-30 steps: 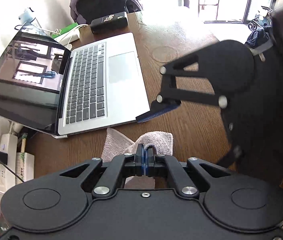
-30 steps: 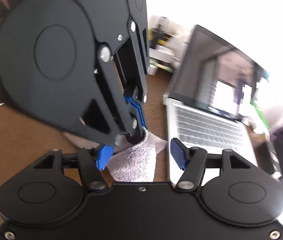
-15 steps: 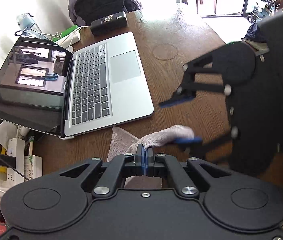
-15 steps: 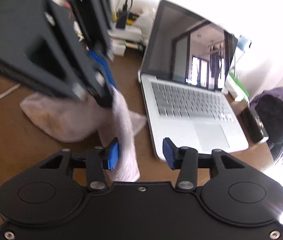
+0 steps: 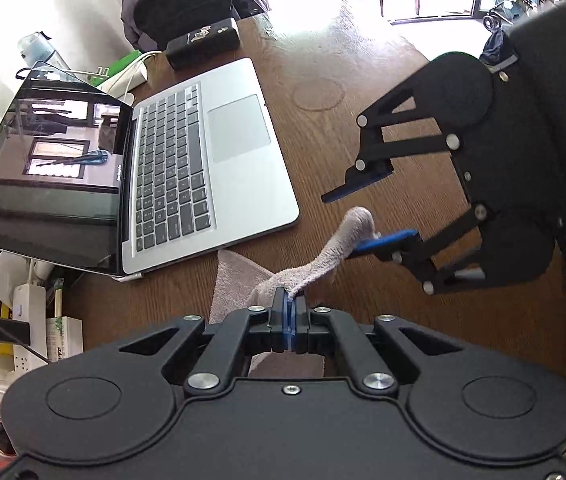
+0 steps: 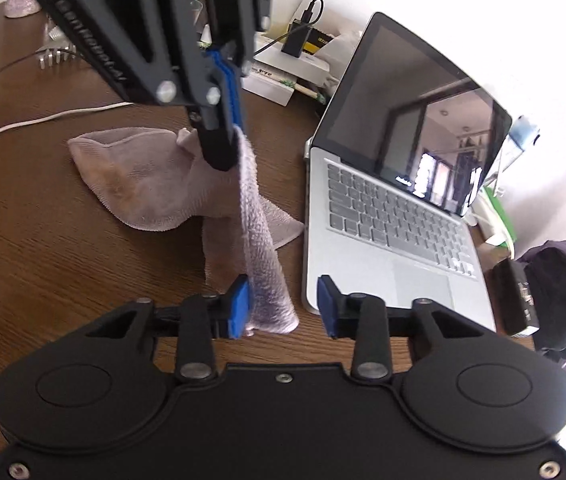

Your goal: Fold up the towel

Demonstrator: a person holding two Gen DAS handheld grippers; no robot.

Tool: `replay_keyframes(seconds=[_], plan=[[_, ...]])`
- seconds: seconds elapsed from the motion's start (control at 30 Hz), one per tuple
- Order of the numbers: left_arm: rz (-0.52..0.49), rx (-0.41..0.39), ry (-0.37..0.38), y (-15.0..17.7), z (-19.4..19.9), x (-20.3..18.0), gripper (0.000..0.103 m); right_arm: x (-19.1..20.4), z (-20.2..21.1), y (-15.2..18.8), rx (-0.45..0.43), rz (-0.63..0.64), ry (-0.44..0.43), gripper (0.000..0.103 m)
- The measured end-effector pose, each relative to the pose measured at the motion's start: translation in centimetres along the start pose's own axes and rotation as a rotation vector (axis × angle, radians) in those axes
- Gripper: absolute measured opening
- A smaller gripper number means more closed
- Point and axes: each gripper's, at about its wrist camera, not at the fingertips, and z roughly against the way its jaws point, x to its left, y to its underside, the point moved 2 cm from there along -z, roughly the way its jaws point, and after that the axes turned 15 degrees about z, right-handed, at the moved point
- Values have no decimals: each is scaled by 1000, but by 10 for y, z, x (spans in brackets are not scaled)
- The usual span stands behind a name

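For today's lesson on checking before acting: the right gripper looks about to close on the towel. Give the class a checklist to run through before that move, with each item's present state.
1. Left gripper shut on the pale pink terry towel: ok.
2. Right gripper open enough to admit the cloth: ok.
3. Rolled towel end lies between the right fingers: ok, against its own left pad.
4. Part of the towel rests on the brown wooden table: ok.
5. Open silver laptop clear of the right gripper: not ok, right beside it.
6. Which towel corner is presented: cannot tell.
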Motion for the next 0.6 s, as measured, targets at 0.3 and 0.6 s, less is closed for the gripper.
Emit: replay_keyframes(seconds=[0.3,0.6], plan=[[-18,-6,1,0,-1,-5,1,-9,2,9,-35,94,-91,32],[-35,8,-5,8,-4,-8,1,1,-11,1,-32,228,-165,2]])
